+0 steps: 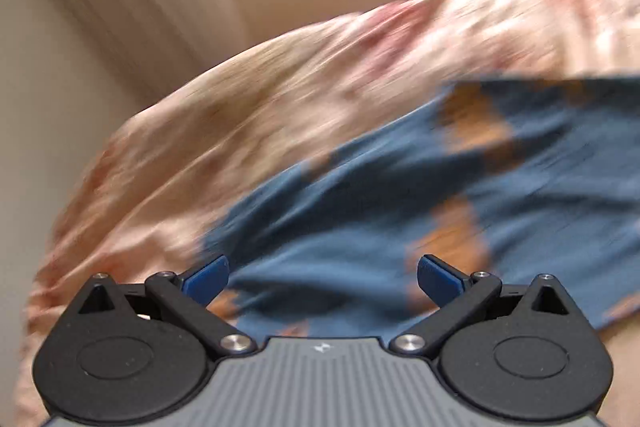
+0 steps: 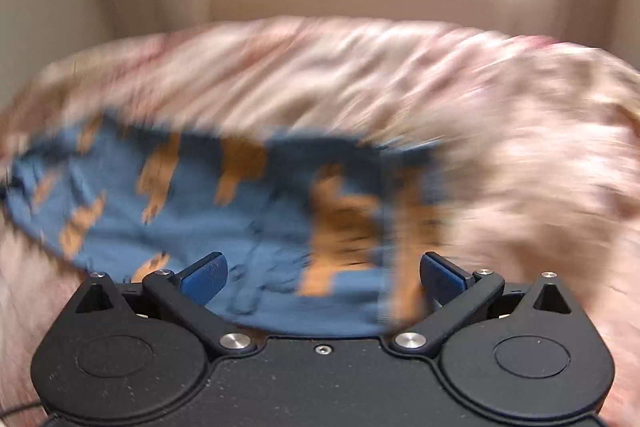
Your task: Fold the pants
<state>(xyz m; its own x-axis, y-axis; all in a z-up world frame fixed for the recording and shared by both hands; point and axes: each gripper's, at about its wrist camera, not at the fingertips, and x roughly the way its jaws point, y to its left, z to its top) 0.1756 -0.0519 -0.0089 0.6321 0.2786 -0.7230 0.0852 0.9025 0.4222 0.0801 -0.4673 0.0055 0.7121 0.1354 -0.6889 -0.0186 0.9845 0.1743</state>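
Pants, blue with orange shapes, lie spread on the bed's pink patterned cover, directly ahead of both claws and running under them. In the left wrist view, the left claw hangs over the cloth's near-left part with its blue fingers spread wide and nothing between them. In the right wrist view, the right claw is likewise wide open and empty, over the garment's near-right end where the fabric looks rumpled. Both views are smeared by motion, so edges are hard to place. The likely trouble: a claw closing while swinging could miss the hem, pinch only one layer, or catch the bed cover along with the pants, dragging it into the fold. Uneven grips on the two sides would skew the crease.
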